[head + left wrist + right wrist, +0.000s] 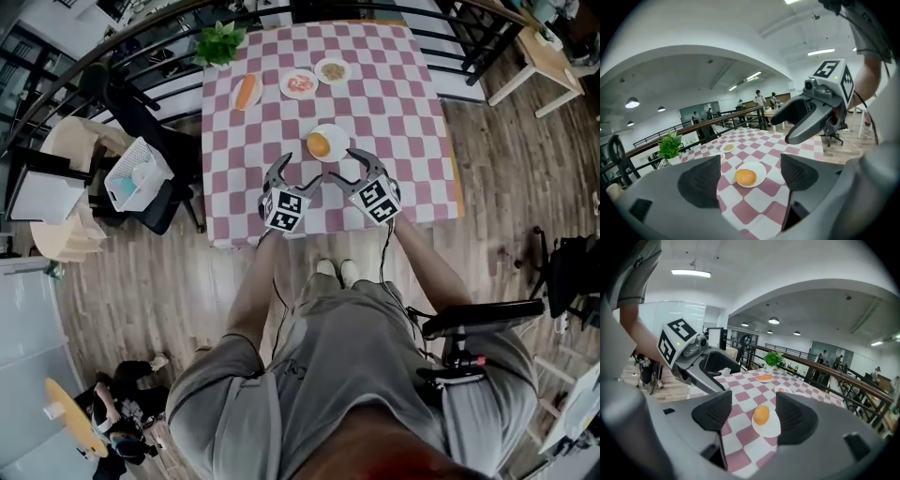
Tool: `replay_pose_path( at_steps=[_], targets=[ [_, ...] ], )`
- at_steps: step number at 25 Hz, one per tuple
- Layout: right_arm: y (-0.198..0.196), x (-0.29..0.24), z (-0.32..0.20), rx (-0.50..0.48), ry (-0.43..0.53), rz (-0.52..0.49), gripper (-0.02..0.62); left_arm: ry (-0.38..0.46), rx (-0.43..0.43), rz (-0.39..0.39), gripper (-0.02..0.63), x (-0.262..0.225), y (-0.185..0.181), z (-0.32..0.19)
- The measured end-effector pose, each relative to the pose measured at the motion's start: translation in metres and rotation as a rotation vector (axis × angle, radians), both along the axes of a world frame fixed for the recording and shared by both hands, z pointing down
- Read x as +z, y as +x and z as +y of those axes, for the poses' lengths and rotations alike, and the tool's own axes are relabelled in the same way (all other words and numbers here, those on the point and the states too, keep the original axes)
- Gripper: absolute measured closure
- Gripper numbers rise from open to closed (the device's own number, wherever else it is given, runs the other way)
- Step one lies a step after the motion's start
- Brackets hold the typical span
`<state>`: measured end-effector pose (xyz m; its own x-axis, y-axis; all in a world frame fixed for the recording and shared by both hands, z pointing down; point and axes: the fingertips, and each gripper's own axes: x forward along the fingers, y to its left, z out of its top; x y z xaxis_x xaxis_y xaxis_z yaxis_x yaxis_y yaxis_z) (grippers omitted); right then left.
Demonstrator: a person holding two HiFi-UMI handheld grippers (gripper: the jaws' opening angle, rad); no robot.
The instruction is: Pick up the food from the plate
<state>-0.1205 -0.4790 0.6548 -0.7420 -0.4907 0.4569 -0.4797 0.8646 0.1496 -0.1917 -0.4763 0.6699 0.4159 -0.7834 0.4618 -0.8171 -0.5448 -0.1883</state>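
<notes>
A round orange piece of food (319, 145) lies on a white plate (336, 134) near the front of the pink-and-white checked table (403, 103). Both grippers hover over the table's front edge, just short of the plate. My left gripper (298, 176) is open and empty, with the food (746, 176) and plate (759, 168) seen ahead between its pads (701, 180). My right gripper (354, 173) is also open and empty; the food (761, 415) on its plate (772, 428) lies ahead between its pads (794, 418). Each gripper shows in the other's view: the right one (806, 122), the left one (708, 369).
Farther back on the table stand a plate with a long orange food (247, 92), a plate of pink food (299, 83), a small dish (332, 70) and a green plant (219, 42). A black chair with a white basket (139, 174) stands left of the table. A railing runs behind.
</notes>
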Motion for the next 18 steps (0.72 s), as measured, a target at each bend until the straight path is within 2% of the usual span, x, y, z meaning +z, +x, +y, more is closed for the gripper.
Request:
replay_pose_path(
  at_steps=[6,13,18],
  targets=[
    [-0.004,0.066,-0.044,-0.031,-0.043,0.094,0.313,-0.067,0.096,-0.031,0.196,0.048,-0.003,-0.046],
    [-0.017,0.114,-0.071,-0.061,-0.096,0.108,0.313,-0.171,0.223,-0.079,0.196,0.102,-0.002,-0.074],
    [-0.032,0.152,-0.08,-0.151,-0.14,0.177,0.313,-0.263,0.274,-0.053,0.196,0.136,-0.004,-0.09]
  ],
)
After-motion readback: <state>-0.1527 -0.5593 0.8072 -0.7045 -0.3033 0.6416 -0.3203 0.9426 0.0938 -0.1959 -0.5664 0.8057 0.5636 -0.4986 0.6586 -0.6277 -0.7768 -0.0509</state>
